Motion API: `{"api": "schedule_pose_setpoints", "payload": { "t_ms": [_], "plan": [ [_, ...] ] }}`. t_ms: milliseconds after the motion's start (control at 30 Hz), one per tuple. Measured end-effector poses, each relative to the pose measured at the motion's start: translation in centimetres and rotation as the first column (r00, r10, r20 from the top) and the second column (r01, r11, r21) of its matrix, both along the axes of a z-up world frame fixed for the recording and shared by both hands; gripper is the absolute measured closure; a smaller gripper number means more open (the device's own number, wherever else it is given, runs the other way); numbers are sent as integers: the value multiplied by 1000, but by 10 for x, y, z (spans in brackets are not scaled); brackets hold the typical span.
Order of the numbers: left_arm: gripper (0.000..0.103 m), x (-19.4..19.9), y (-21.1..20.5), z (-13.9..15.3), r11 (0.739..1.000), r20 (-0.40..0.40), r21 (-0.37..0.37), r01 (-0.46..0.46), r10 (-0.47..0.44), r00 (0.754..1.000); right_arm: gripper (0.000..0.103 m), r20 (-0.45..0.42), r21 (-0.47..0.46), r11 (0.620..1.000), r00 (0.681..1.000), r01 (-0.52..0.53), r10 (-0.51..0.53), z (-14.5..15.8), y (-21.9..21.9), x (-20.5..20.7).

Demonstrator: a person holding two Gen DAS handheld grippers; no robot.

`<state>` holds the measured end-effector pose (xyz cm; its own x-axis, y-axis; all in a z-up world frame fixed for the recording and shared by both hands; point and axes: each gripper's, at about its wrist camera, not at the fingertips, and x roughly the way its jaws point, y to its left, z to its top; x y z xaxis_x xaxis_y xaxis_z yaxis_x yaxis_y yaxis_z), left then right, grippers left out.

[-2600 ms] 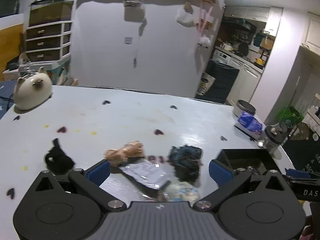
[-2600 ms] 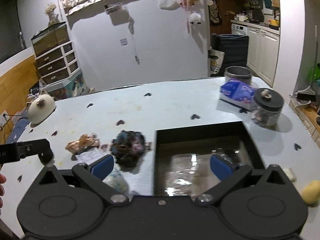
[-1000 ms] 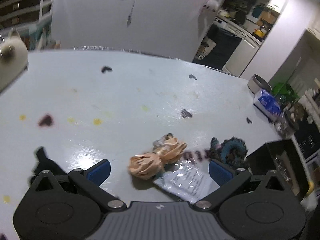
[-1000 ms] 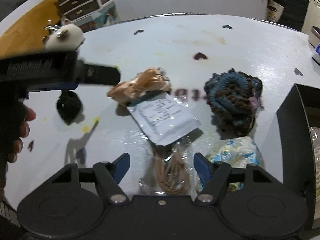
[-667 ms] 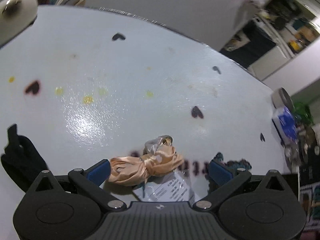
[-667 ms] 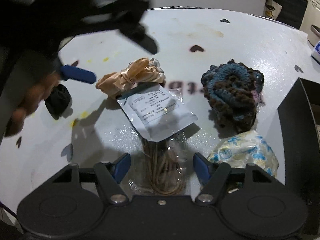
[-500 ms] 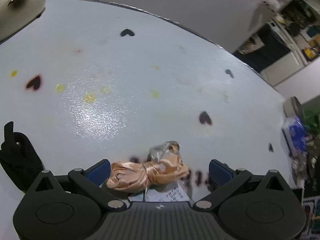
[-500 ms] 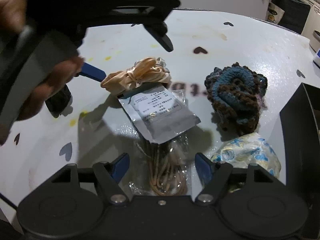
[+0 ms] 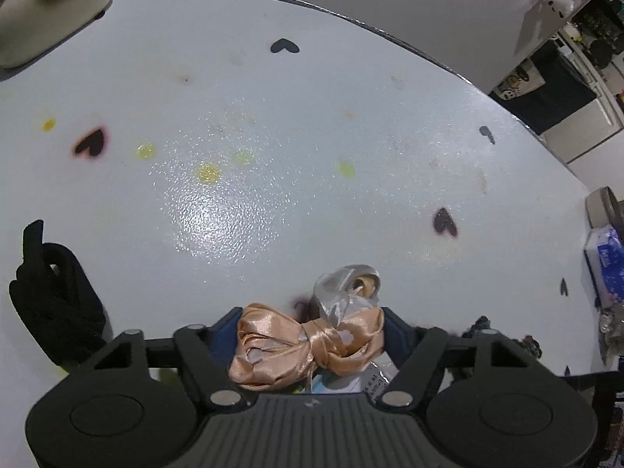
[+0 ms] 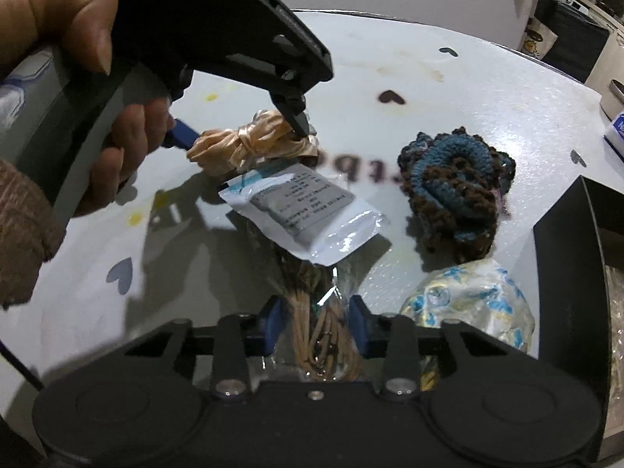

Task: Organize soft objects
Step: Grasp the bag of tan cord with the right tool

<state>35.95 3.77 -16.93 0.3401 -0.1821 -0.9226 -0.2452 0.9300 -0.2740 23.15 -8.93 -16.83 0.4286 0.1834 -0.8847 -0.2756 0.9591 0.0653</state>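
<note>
The pale table [image 9: 312,124] carries a loose cluster of soft things beside a black box [image 10: 565,234] — a crocheted blue-brown piece [image 10: 456,195], a floral bundle [image 10: 475,304], a flat sealed pouch [image 10: 308,202]. The left gripper [image 9: 310,335] pinches the peach satin scrunchie [image 9: 304,347] across its knotted middle, and the right gripper [image 10: 314,323] pinches a bagged cord bundle [image 10: 316,331] near the table's front edge. Both look light and limp — the satin likely slippery, so the bunched knot seems the surest hold.
</note>
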Motion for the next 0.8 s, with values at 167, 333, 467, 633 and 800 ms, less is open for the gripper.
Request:
{"api": "schedule_pose_setpoints", "payload": {
  "t_ms": [167, 333, 467, 633, 800],
  "plan": [
    [37, -16, 11, 6, 1000, 36, -23, 21, -20, 999, 75, -8, 25, 1000, 1000, -5, 5, 2, 1, -5],
    [37, -37, 21, 24, 997, 134, 5, 74, -74, 988, 79, 1, 53, 998, 1000, -20, 20, 7, 2, -13],
    [37, -56, 29, 41, 995, 201, 38, 96, -101, 974, 80, 34, 78, 996, 999, -41, 39, 18, 3, -23],
    [37, -81, 36, 62, 990, 288, 91, 111, -133, 948, 80, 87, 105, 993, 995, -61, 52, 34, 2, -35],
    [37, -108, 42, 81, 986, 363, 124, 116, -153, 919, 80, 140, 135, 990, 990, -47, 28, 50, -6, -46]
  ]
}}
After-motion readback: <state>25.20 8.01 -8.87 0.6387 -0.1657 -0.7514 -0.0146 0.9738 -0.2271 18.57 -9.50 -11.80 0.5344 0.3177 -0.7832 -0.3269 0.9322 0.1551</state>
